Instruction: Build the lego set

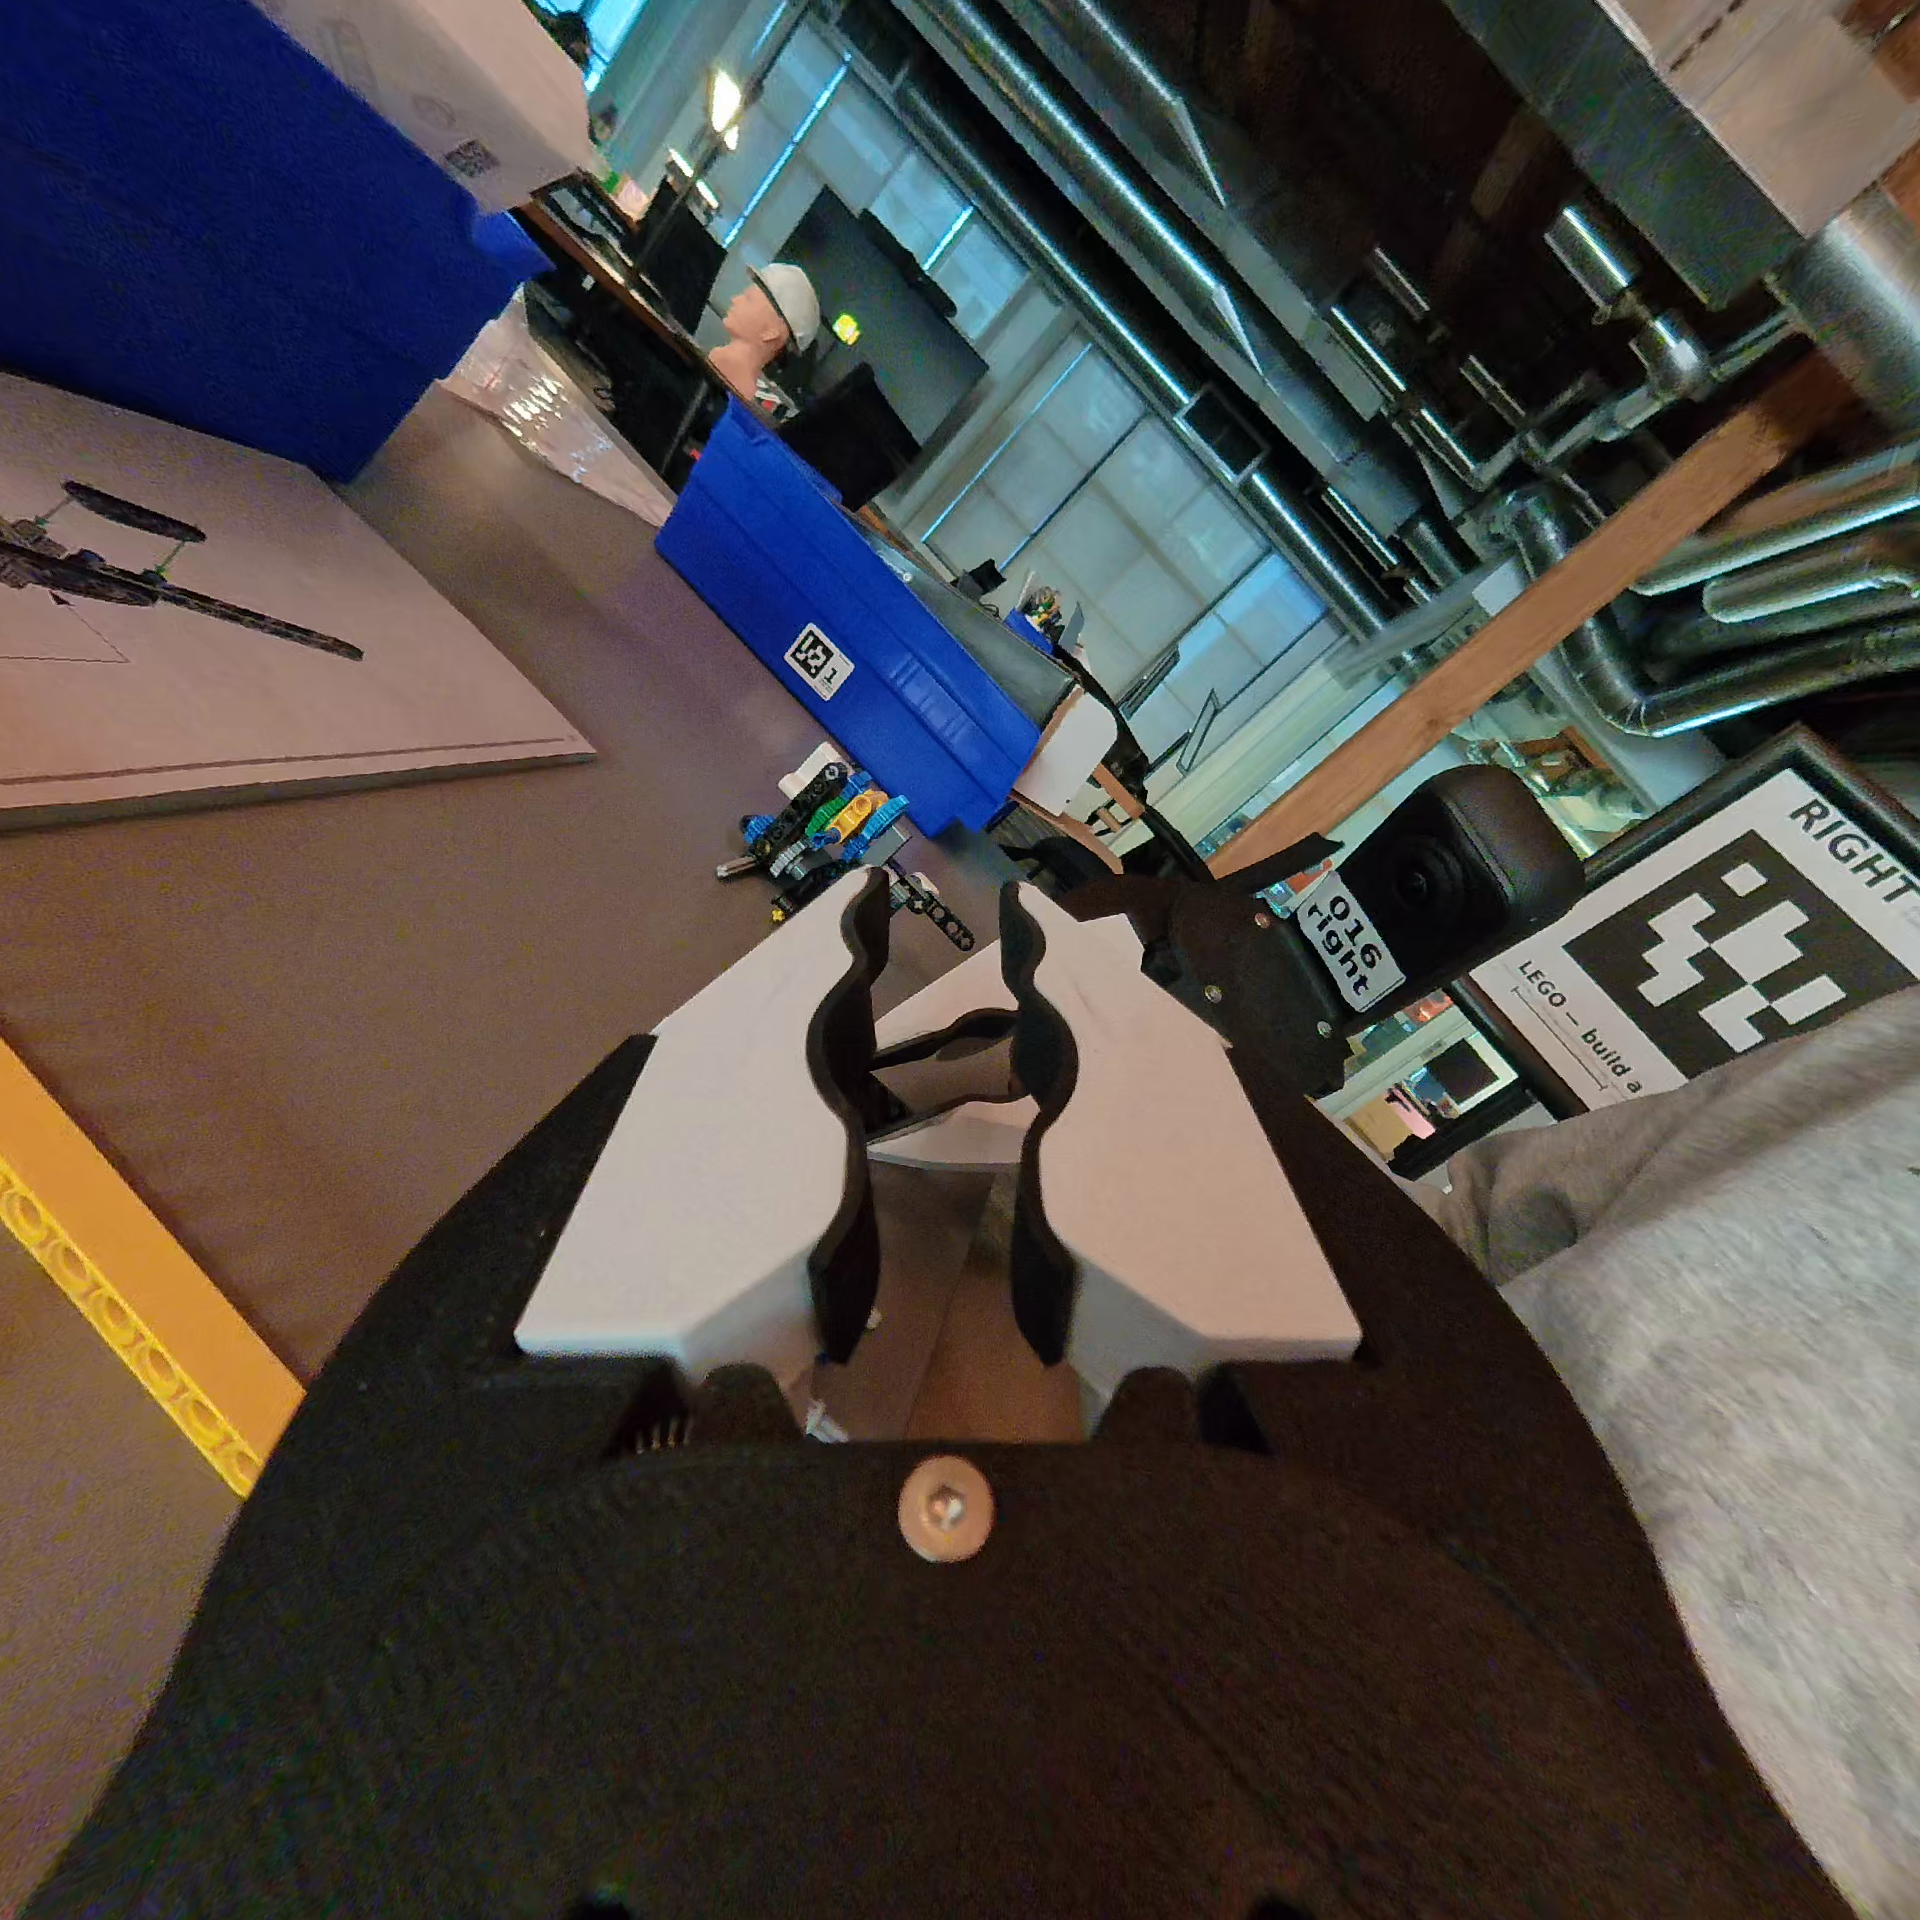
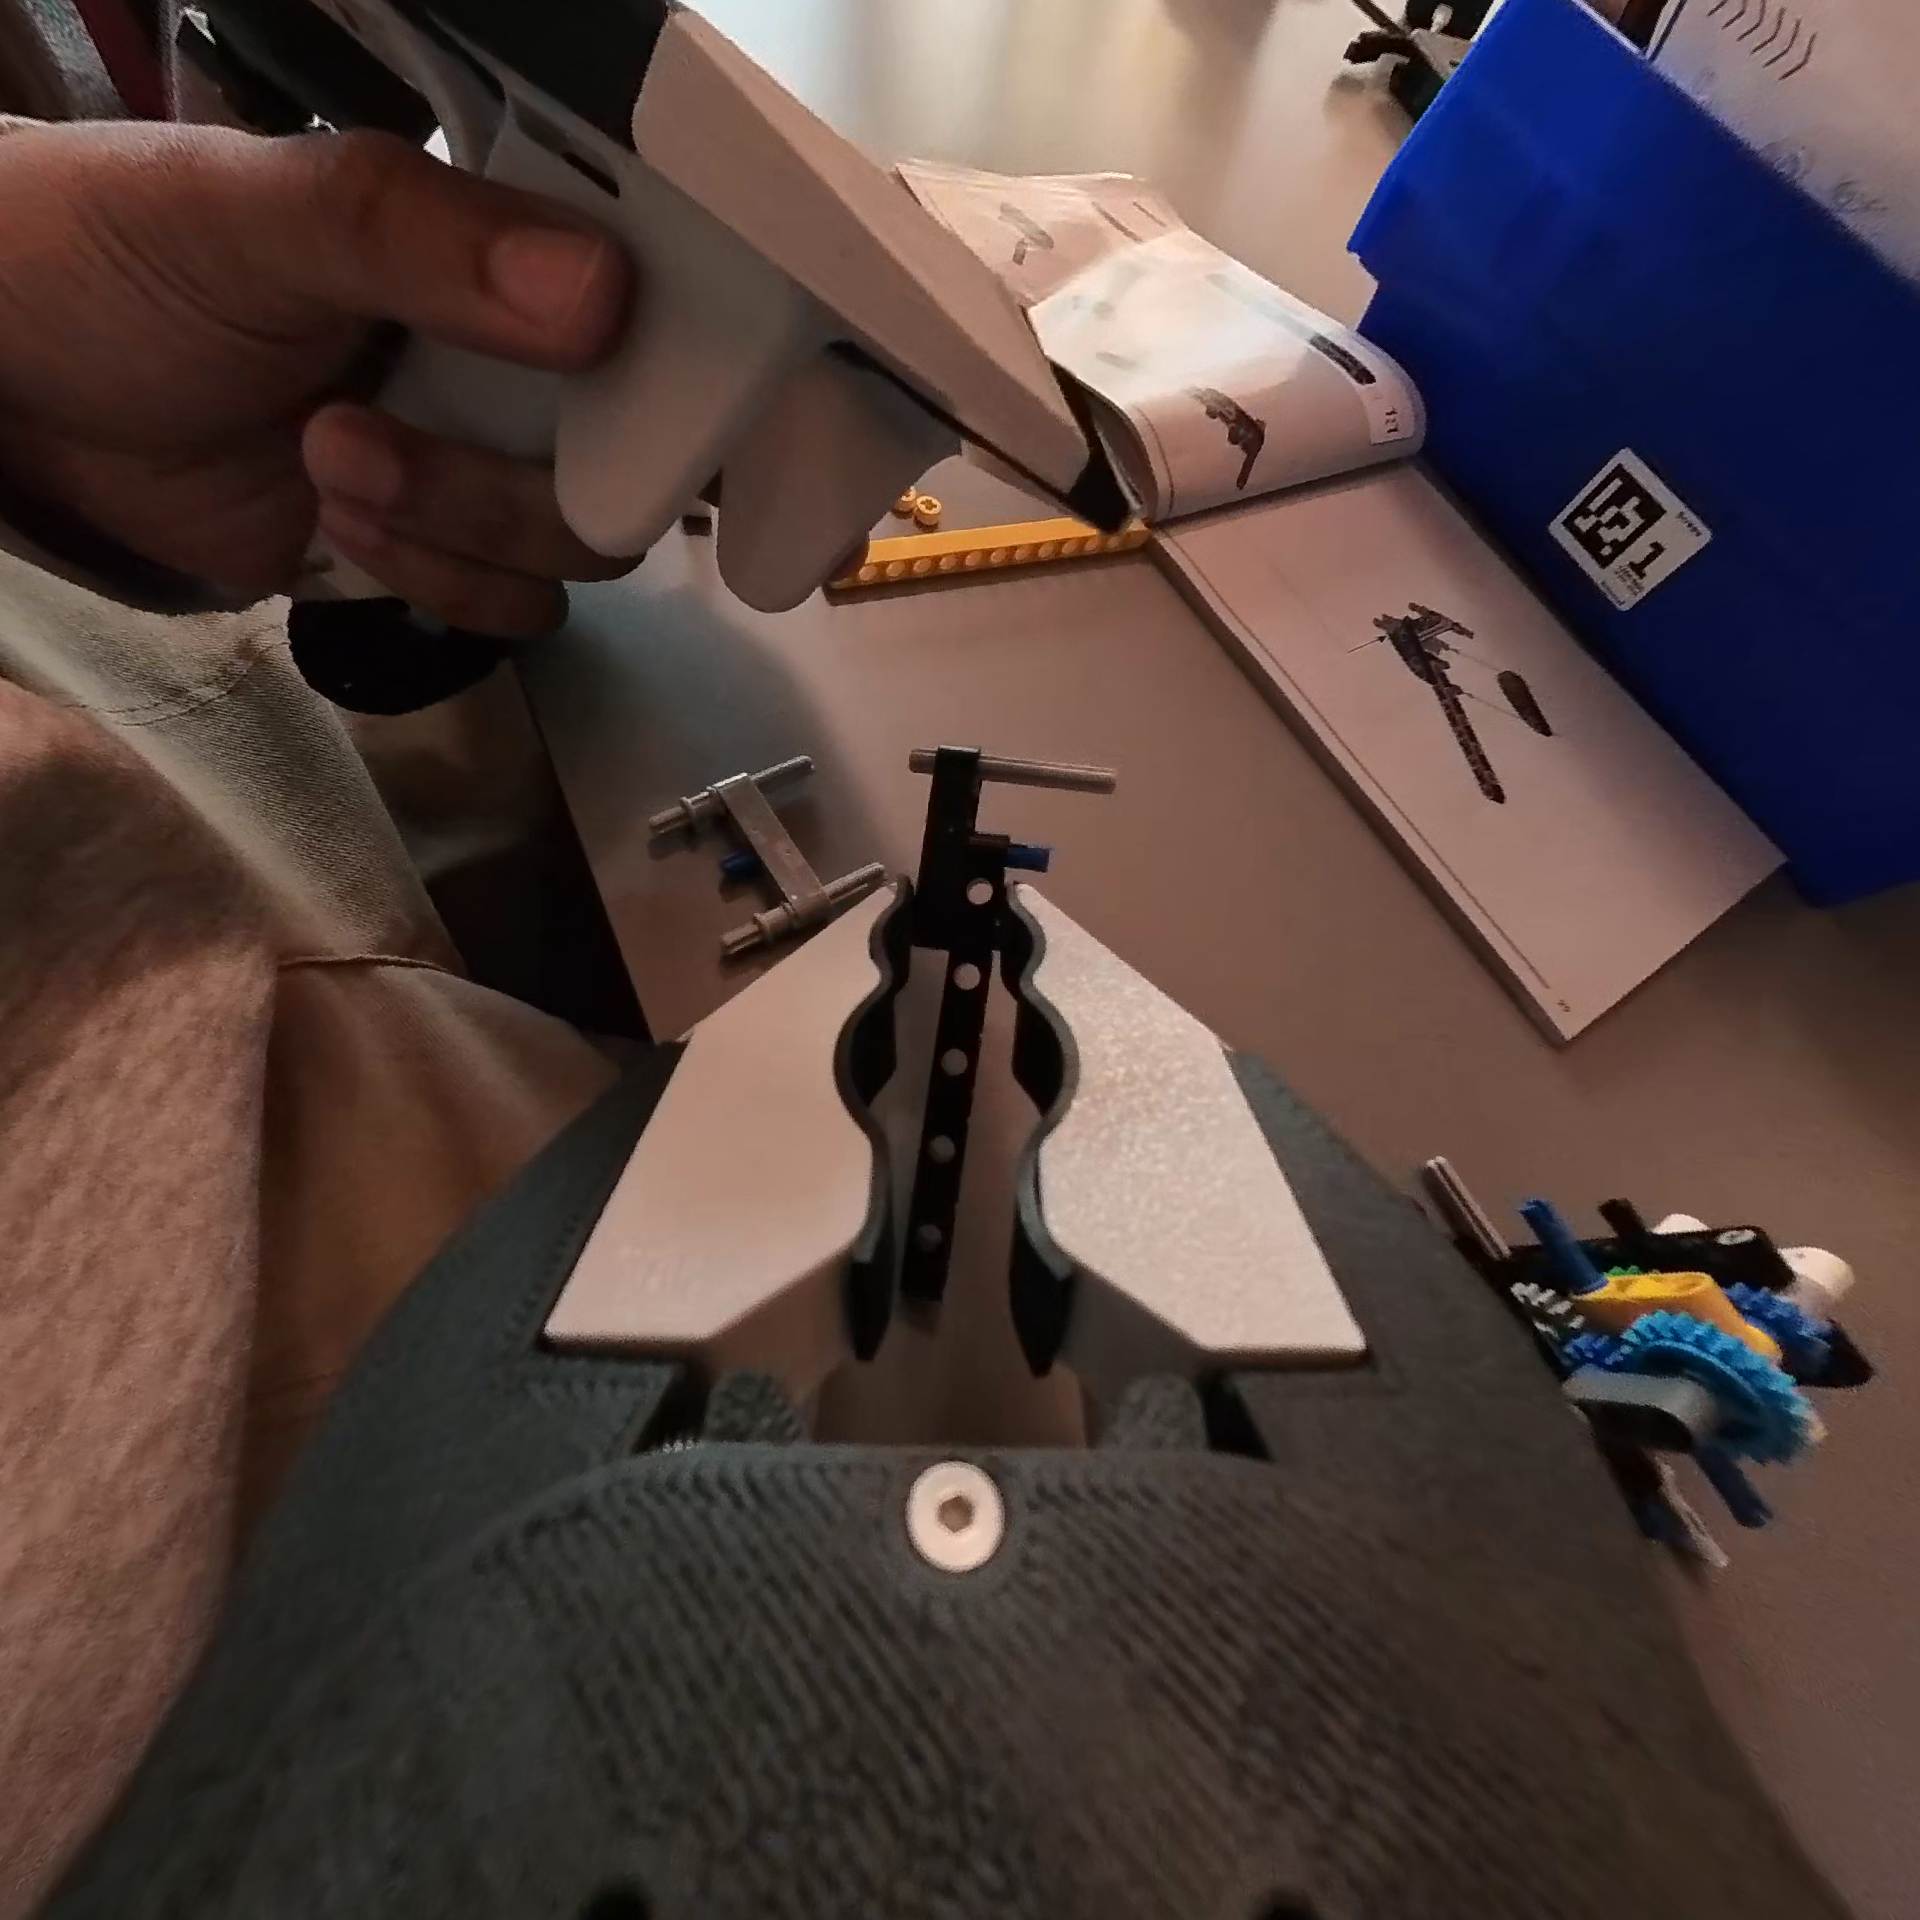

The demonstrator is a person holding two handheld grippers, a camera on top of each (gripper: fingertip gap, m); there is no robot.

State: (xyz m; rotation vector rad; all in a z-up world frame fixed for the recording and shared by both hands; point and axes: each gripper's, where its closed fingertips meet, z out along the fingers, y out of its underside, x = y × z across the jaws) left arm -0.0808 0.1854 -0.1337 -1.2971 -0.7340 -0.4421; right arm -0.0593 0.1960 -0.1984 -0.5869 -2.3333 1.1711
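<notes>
My right gripper [image 2: 954, 906] is shut on a black beam [image 2: 951, 1060] with holes, held upright above the table. A grey axle [image 2: 1013, 775] crosses the beam's top, and a blue pin [image 2: 1029, 857] sticks out of its side. My left gripper [image 1: 948, 906] is slightly open and empty, raised over the table and pointing at the right gripper, whose camera [image 1: 1455, 873] faces it. In the right wrist view a hand [image 2: 312, 343] holds the left gripper [image 2: 1096, 499] in front of the instruction booklet [image 2: 1455, 727].
A grey piece with two axles [image 2: 758, 862] lies on the table. A long yellow beam [image 2: 987, 556] lies by the booklet. A gear assembly [image 2: 1683, 1340] with blue gears sits at right. A blue bin [image 2: 1662, 312] stands behind the booklet. A grey sleeve [image 2: 208, 1039] is at left. About 7 centimetres separates my left fingertips from my right.
</notes>
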